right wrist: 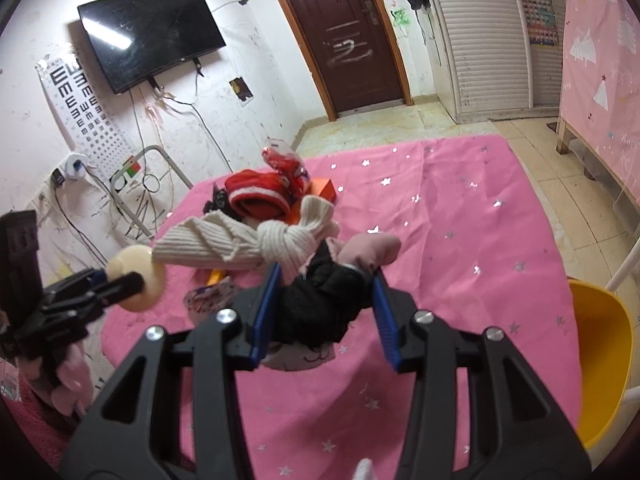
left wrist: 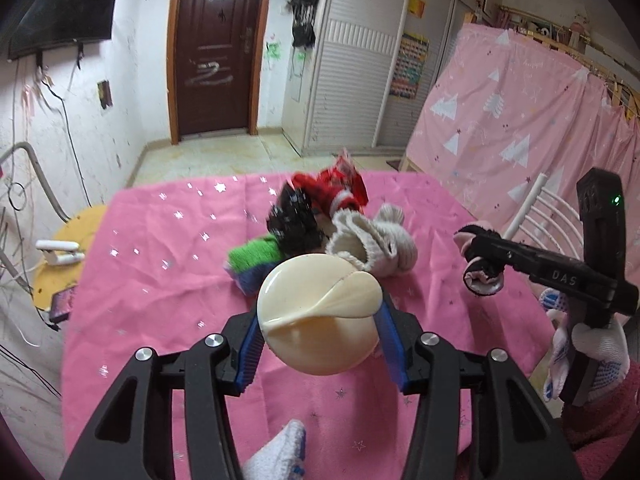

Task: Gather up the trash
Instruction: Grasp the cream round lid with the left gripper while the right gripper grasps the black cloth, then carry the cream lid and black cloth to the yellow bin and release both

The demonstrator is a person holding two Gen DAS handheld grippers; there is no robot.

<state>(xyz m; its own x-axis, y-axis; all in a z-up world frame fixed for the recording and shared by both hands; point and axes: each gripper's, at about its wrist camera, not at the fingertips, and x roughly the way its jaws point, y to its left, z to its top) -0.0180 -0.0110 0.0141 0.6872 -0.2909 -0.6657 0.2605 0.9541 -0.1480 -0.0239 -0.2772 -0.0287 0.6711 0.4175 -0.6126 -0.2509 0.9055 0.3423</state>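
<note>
My left gripper (left wrist: 318, 312) is shut on a cream round plastic lid-like piece (left wrist: 316, 316) and holds it above the pink star cloth (left wrist: 160, 272); it also shows in the right wrist view (right wrist: 136, 282). My right gripper (right wrist: 324, 300) is shut on a black and pink sock bundle (right wrist: 320, 304), seen small in the left wrist view (left wrist: 480, 272). A pile lies mid-table: knotted cream sock (right wrist: 256, 244), red sock (right wrist: 260, 196), red wrapper (right wrist: 284, 162), black item (left wrist: 294, 220), green-blue cloth (left wrist: 254, 260).
An orange box (right wrist: 322, 190) lies behind the pile. A yellow bin (right wrist: 600, 364) stands at the table's right edge. A yellow stool (left wrist: 60, 264) with a white clip sits left. White chair rails (left wrist: 532, 216) stand right. Door, TV and cables line the walls.
</note>
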